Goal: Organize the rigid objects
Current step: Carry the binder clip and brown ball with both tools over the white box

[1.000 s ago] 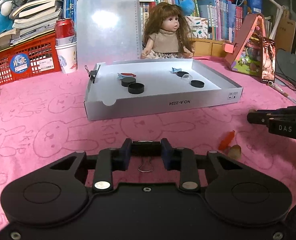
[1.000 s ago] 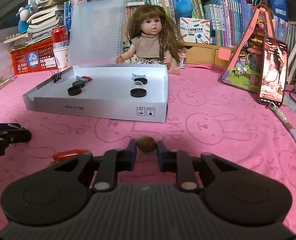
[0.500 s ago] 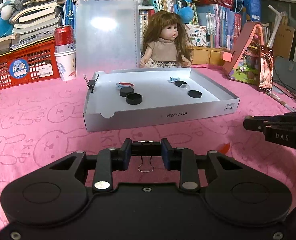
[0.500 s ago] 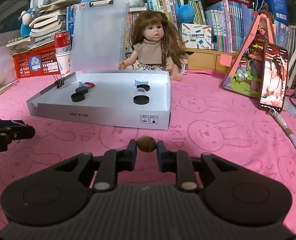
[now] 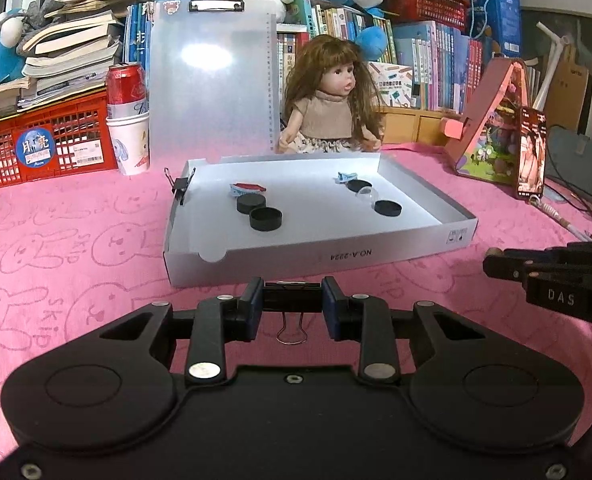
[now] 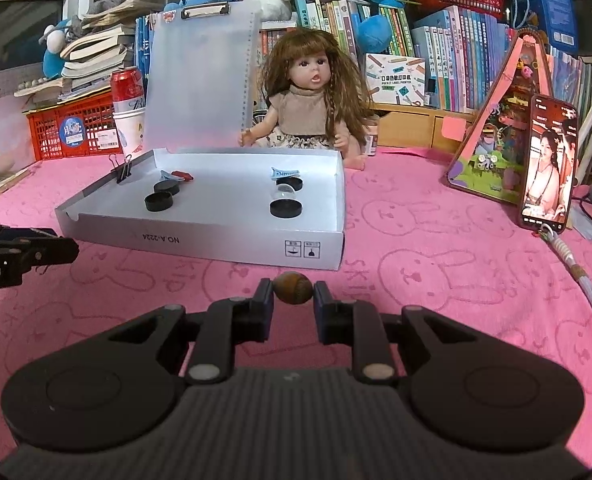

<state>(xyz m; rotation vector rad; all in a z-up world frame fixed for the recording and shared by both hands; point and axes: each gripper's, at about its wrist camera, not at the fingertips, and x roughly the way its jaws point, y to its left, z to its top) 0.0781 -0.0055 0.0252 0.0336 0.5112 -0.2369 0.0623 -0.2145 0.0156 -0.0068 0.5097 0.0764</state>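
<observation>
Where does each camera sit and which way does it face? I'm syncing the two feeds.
Left wrist: on the left gripper, shut on a binder clip, looking across the pink cloth at the white box; the right gripper enters at right.
Right wrist: on the right gripper, shut on a brown nut, facing the same box; the left gripper enters at left.
Shared: box, doll, clipboard.

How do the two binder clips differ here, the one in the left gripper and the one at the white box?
The held binder clip is clamped between the pads of the left gripper, lying crosswise with a wire handle hanging down. The box's binder clip is free of any gripper, clipped onto the left wall of the white box, with a handle sticking up and outward. The held one looks larger only by nearness. Both are black with wire handles.
</observation>
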